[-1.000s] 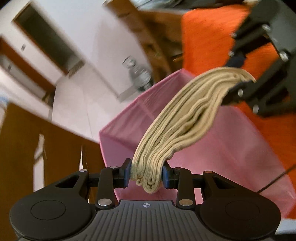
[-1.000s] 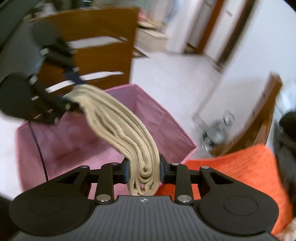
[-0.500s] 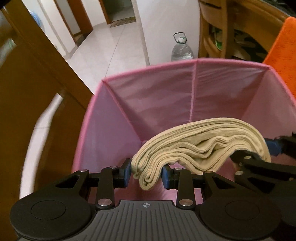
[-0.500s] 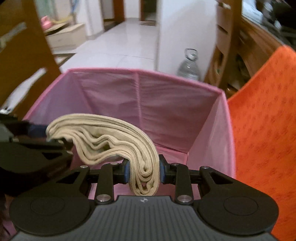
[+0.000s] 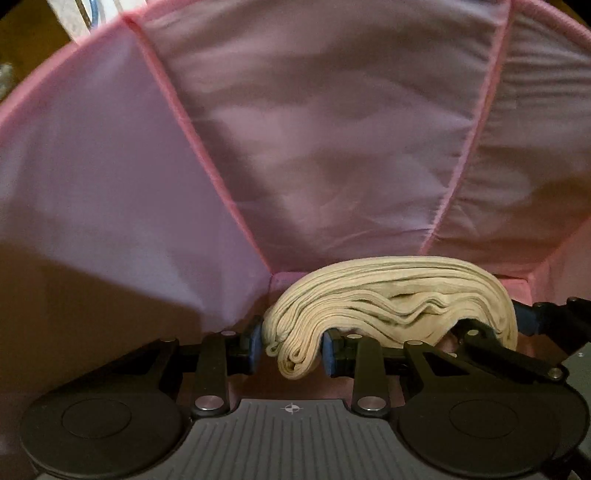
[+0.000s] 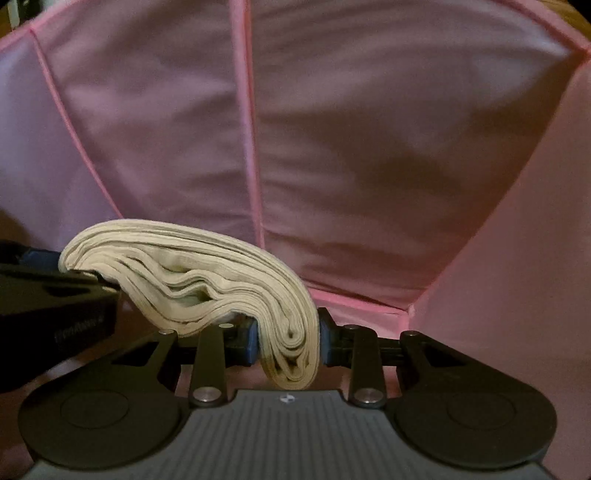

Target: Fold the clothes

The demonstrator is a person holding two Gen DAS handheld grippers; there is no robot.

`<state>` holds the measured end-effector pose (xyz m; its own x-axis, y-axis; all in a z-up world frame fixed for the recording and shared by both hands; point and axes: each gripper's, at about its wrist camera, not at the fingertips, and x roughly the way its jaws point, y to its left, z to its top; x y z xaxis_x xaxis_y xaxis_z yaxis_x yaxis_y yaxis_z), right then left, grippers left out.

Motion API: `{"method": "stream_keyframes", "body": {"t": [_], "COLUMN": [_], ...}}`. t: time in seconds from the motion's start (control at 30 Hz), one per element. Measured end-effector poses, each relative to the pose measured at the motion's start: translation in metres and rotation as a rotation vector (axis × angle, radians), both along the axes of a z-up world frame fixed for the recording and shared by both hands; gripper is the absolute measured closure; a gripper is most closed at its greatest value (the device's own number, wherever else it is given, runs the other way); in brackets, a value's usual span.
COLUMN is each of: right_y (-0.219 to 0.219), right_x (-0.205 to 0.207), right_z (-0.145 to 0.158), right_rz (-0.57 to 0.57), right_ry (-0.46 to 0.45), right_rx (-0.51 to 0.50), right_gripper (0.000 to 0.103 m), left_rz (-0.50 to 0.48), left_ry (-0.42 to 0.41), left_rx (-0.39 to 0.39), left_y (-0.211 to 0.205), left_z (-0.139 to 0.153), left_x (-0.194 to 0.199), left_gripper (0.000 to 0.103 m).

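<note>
A folded beige garment [image 5: 388, 299] hangs as a thick bundle between my two grippers, deep inside a pink fabric bin [image 5: 332, 129]. My left gripper [image 5: 293, 349] is shut on one end of it. My right gripper [image 6: 286, 341] is shut on the other end of the garment [image 6: 192, 273]. The right gripper also shows at the right of the left wrist view [image 5: 517, 325]. The left gripper shows at the left of the right wrist view [image 6: 55, 295]. The bin's floor shows just beyond the garment [image 6: 354, 302].
The pink bin walls [image 6: 369, 147] surround both grippers on all sides, with seams at the corners. A bit of white floor shows over the rim at the top left [image 5: 92, 14].
Both grippers have gone down with the garment from above the bin's rim to deep inside it. The room outside has dropped out of view.
</note>
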<state>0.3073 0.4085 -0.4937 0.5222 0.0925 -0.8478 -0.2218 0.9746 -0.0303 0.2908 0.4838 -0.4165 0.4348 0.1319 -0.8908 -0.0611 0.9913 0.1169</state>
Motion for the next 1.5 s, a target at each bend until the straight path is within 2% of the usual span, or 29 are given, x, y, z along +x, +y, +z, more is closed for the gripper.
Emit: {"method": "stream_keyframes", "body": {"t": [0.07,0.3,0.4,0.43,0.53,0.7,0.9,1.03,1.2,1.33,1.5], "right_y": [-0.001,0.001,0.003,0.003,0.002,0.004,0.001,0.000,0.000,-0.004,-0.014], "right_x": [0.008,0.028,0.035,0.036,0.034,0.031,0.025,0.019,0.012,0.008,-0.017], "right_z": [-0.009,-0.030,-0.038,-0.039,-0.039,-0.034,-0.029,-0.024,-0.031,-0.043,-0.057], "right_rz": [0.005,0.046,0.063,0.066,0.055,0.034,0.006,-0.014,-0.030,-0.047,-0.057], "right_ry": [-0.002,-0.002,-0.004,-0.005,-0.010,-0.013,-0.007,-0.035,-0.019,0.018,0.068], "right_rx": [-0.008,-0.050,-0.071,-0.078,-0.106,-0.113,-0.109,-0.094,-0.043,-0.033,-0.042], "right_gripper": [0.067,0.064,0.052,0.045,0.038,0.037,0.036,0.037,0.039,0.040,0.041], "left_rz": [-0.011,-0.060,-0.064,-0.067,-0.073,-0.091,-0.024,0.016,0.006,-0.010,-0.012], "left_ry": [0.000,0.007,0.016,0.020,0.021,0.008,0.005,0.011,0.046,0.089,0.139], "left_rx": [-0.014,0.012,0.027,0.028,0.012,-0.012,-0.079,-0.119,-0.169,-0.185,-0.183], "left_y": [0.001,-0.005,-0.009,-0.010,-0.012,-0.017,-0.014,-0.007,-0.004,-0.006,-0.006], "left_z": [-0.007,-0.022,-0.026,-0.025,-0.017,0.004,0.029,0.032,0.017,-0.002,-0.031], "left_x": [0.004,0.015,0.018,0.018,0.012,-0.003,-0.030,-0.037,-0.029,-0.037,-0.046], "left_gripper": [0.069,0.067,0.065,0.065,0.062,0.044,0.039,0.044,0.075,0.077,0.077]}}
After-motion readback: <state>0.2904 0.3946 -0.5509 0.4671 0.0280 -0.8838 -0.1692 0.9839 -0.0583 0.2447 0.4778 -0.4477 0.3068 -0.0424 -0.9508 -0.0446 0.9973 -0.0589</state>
